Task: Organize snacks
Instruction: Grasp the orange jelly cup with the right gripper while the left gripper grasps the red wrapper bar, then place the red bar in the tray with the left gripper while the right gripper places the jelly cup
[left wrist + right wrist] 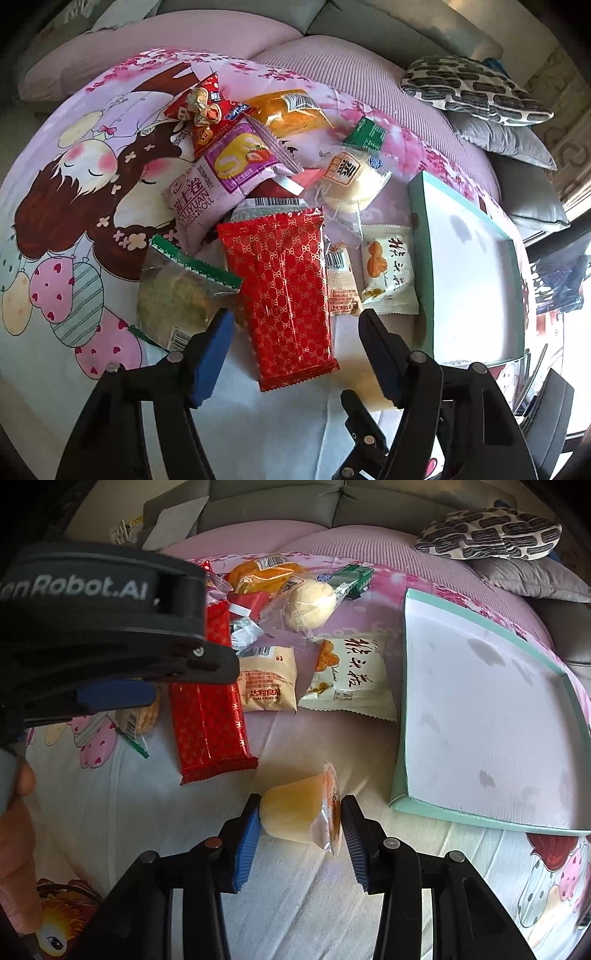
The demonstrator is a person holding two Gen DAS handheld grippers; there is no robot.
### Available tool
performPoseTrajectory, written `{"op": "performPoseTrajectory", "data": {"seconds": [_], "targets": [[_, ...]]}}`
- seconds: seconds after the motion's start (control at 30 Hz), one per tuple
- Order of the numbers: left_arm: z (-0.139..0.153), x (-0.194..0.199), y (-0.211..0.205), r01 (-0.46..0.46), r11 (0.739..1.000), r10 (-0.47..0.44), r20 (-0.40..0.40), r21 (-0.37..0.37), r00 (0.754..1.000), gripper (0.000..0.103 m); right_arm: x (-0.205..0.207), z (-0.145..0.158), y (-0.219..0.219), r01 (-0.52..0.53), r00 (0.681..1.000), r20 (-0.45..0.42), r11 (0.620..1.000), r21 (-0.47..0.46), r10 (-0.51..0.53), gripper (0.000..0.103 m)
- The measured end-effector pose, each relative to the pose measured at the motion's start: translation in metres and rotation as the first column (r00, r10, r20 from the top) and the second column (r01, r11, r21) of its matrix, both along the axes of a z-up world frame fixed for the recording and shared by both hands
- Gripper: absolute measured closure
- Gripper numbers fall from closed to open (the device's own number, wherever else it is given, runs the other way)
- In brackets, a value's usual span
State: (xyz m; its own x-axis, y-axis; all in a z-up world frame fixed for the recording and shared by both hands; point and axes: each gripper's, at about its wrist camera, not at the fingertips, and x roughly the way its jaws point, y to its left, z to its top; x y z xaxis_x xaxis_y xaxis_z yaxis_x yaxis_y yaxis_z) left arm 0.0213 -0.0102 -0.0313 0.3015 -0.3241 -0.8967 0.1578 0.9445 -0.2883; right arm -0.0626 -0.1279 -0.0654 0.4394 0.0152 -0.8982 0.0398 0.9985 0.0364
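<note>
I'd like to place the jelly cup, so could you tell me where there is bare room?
The green-edged box is empty inside. Bare sheet lies between the red packet and the box's near corner. The snack pile beyond is crowded.

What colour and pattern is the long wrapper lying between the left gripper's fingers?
The long wrapper is shiny red with a repeating gold lattice motif, clearest in the left wrist view.

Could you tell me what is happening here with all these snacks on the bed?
A person is sorting snacks with a hand-held claw in each hand. The right claw is shut on a small jelly cup lying on its side on the printed bedspread. The left claw straddles the long red packet, its pads not visibly pressing on it. Other snacks lie in a loose pile, and the shallow green-edged box beside them holds nothing yet.
</note>
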Motion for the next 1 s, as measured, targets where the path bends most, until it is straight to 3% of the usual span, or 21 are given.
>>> {"op": "performPoseTrajectory", "data": {"seconds": [0.2,0.37,0.47,0.6,1.0], "targets": [[-0.022,0.008,-0.006,-0.01,1.0,0.01,-0.077,0.003,0.997,0.034,0.001,0.0,-0.003,0.008,1.0,-0.003,1.0,0.003,-0.008,0.057],[-0.031,0.017,-0.011,-0.033,0.999,0.035,-0.083,0.02,0.996,0.037,0.002,-0.001,-0.004,0.01,1.0,-0.006,1.0,0.002,-0.01,0.057],[-0.034,0.018,-0.014,-0.034,0.999,0.037,-0.079,0.035,0.996,0.047,0.002,-0.001,-0.004,0.012,1.0,-0.005,1.0,0.004,-0.012,0.057],[-0.042,0.019,-0.012,-0.055,0.998,0.052,-0.104,-0.027,0.993,0.056,-0.003,0.003,-0.004,0.016,1.0,0.003,1.0,0.01,-0.016,0.057],[-0.016,0.008,-0.001,-0.066,0.992,0.065,-0.016,-0.106,0.998,0.057,-0.015,0.033,-0.011,0.033,0.994,0.105,0.998,0.061,-0.04,0.057]]}}
